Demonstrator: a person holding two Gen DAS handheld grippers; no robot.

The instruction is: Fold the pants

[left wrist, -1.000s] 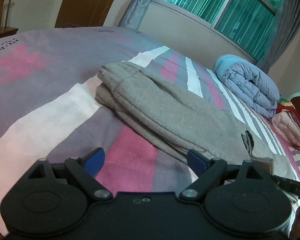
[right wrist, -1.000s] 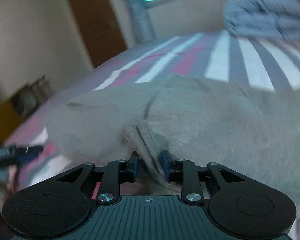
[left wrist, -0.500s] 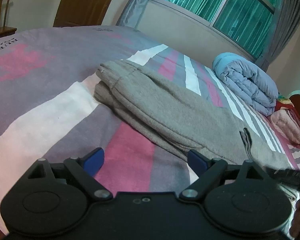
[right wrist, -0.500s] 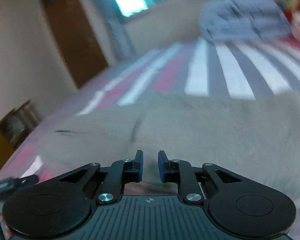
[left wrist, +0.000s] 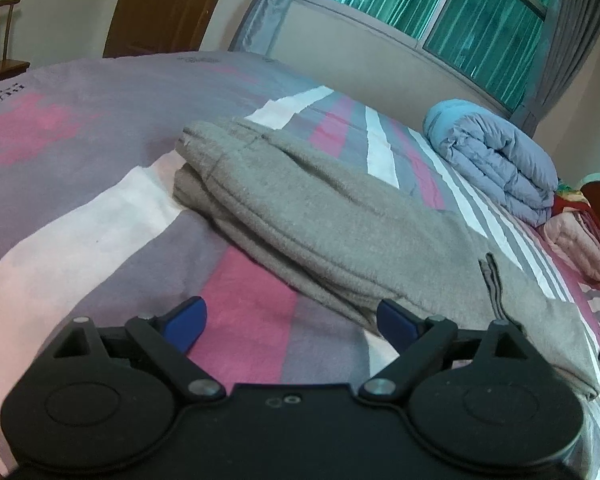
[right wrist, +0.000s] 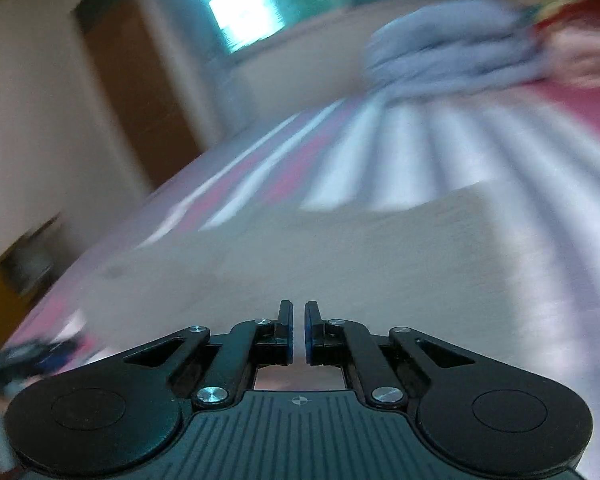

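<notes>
Bed: covered by a striped pink, grey and white sheet; a rolled blue quilt is set near the window.

Pants: grey, laid lengthwise across the sheet, the legs already stacked in layers.

Left gripper: jaws spread wide, nothing between them, held just short of the near edge of the pants.

Right gripper: jaws brought together, nothing seen clamped, poised above grey cloth in a blurred view.

Handling note: for a clean next fold, all stacked layers are best caught together and the edges kept aligned.
</notes>
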